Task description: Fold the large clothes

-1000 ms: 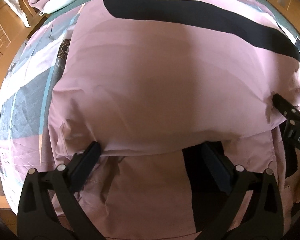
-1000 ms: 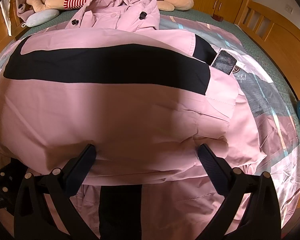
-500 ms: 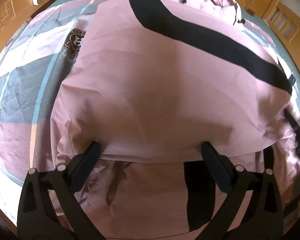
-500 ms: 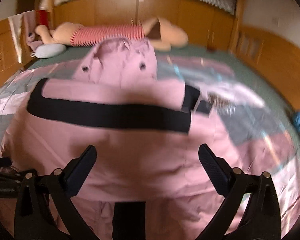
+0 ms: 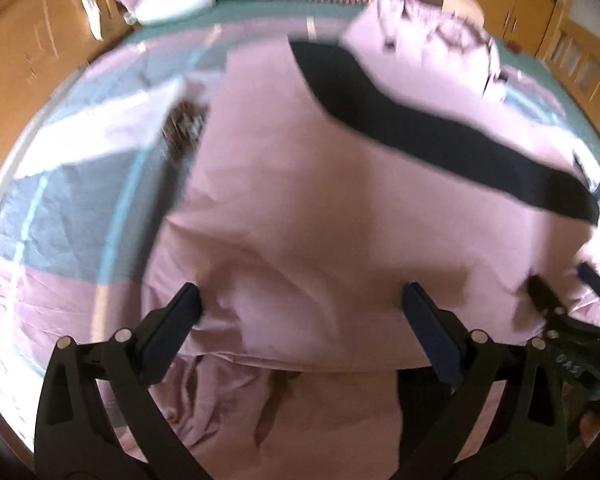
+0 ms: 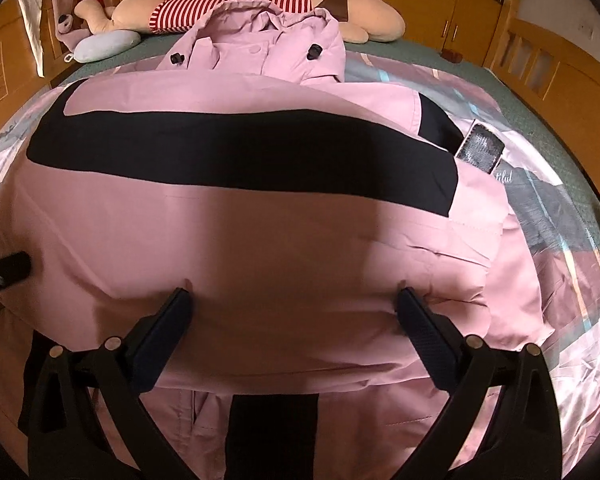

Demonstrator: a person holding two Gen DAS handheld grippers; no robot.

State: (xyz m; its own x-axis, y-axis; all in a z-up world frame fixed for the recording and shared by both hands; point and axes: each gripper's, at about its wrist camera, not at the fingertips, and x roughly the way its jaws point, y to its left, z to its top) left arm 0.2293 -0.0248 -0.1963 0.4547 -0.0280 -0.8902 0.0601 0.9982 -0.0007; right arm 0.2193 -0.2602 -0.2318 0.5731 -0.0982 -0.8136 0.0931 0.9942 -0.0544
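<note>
Covering bed, pink jacket [image 6: 284, 248] hides bedspread; both grippers [image 5: 300, 308] [image 6: 294, 306] wide apart, empty.

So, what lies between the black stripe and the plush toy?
The jacket's pink hood, bunched with two dark buttons, shown in the right wrist view.

a large pink jacket [image 6: 284, 240] is lying spread across the bed, filling most of both views. a broad black band [image 6: 236, 160] is running across its upper layer from side to side, and the band [image 5: 440, 136] is showing as a diagonal in the blurred left wrist view. the lower part is sitting folded up over the body, its rounded folded edge [image 6: 300, 380] lying nearest the cameras, with more pink cloth and a black vertical strip [image 6: 272, 432] showing beneath it. the hood [image 6: 268, 44], with dark buttons, is lying crumpled at the far end.
</note>
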